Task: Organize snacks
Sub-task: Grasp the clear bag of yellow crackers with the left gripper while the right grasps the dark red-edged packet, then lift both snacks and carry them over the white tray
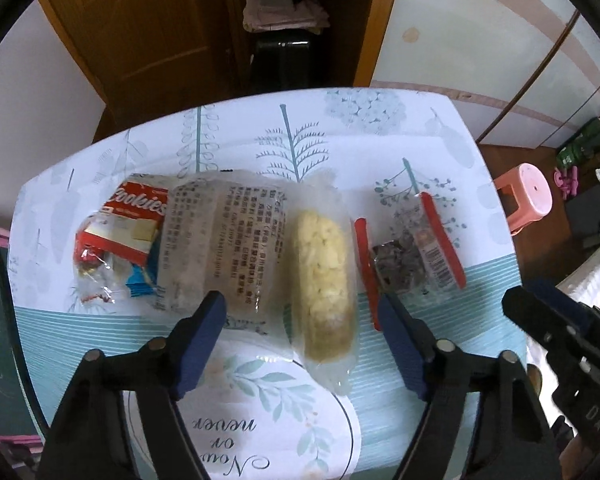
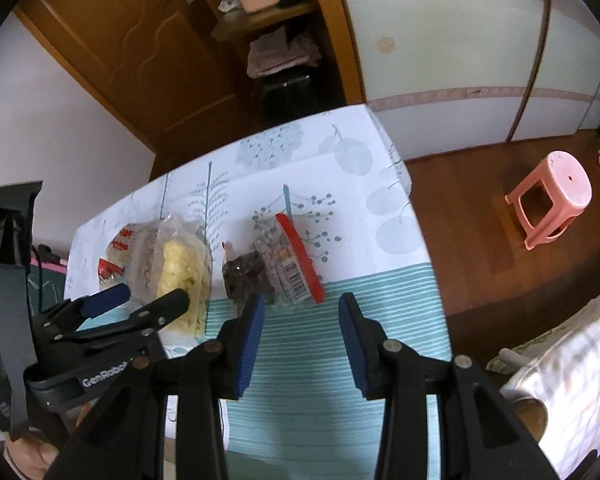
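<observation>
Several snack packs lie in a row on the table (image 1: 480, 208). From left: a red cookies pack (image 1: 120, 232), a clear printed bag (image 1: 224, 240), a yellow puffed snack pack (image 1: 324, 280), and a clear pack with red edges and dark pieces (image 1: 412, 256). My left gripper (image 1: 304, 320) is open just above the near end of the yellow pack. My right gripper (image 2: 302, 320) is open, just in front of the red-edged pack (image 2: 284, 268). The yellow pack (image 2: 184, 276) and the left gripper (image 2: 148, 300) show at the left of the right wrist view.
The table has a leaf-print cloth (image 2: 340, 168) with teal stripes near me. A pink stool (image 2: 548, 196) stands on the wooden floor to the right. A wooden door (image 2: 132, 52) and shelf (image 1: 284, 12) are behind the table. The right gripper (image 1: 540, 320) shows at the right edge.
</observation>
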Tool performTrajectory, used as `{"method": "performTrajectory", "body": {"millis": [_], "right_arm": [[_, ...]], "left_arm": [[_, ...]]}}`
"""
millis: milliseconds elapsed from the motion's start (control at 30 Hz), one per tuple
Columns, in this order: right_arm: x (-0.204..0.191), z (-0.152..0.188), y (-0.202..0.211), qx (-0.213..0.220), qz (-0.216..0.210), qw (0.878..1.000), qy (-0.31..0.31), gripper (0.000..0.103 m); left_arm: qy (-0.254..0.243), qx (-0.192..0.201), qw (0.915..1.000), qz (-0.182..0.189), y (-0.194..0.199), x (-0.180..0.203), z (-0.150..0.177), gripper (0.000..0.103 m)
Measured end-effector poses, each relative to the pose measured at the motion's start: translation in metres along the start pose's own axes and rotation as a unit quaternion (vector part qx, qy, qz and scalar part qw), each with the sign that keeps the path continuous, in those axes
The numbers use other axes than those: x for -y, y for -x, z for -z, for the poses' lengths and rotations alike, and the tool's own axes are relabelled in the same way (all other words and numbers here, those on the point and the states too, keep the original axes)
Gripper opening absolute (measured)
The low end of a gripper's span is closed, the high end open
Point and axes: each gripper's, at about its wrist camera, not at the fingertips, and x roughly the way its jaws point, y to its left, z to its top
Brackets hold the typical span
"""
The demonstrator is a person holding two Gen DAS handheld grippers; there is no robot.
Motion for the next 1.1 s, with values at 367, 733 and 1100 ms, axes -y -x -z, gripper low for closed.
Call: {"method": "performTrajectory", "body": {"millis": [367,733,1100], "right_arm": [[-0.010,-0.004,-0.034,-0.019,-0.027,0.999,-0.005,0.041],[-0.054,-0.012,-0.073,-0.041,-0.005,0.998,0.045,0.045],[-0.075,-0.014,-0.088,-0.060,0.050,0.992,0.098,0.045]], "left_arm": [[-0.023,0.026,0.9994,0.001,-0.002,0.002,0.006,0.025],[0.010,0.052,0.9978,0.039,0.044,-0.049,0.022,0.025],[0.031,0.058,0.9960,0.060,0.074,-0.076,0.036,0.025]]}}
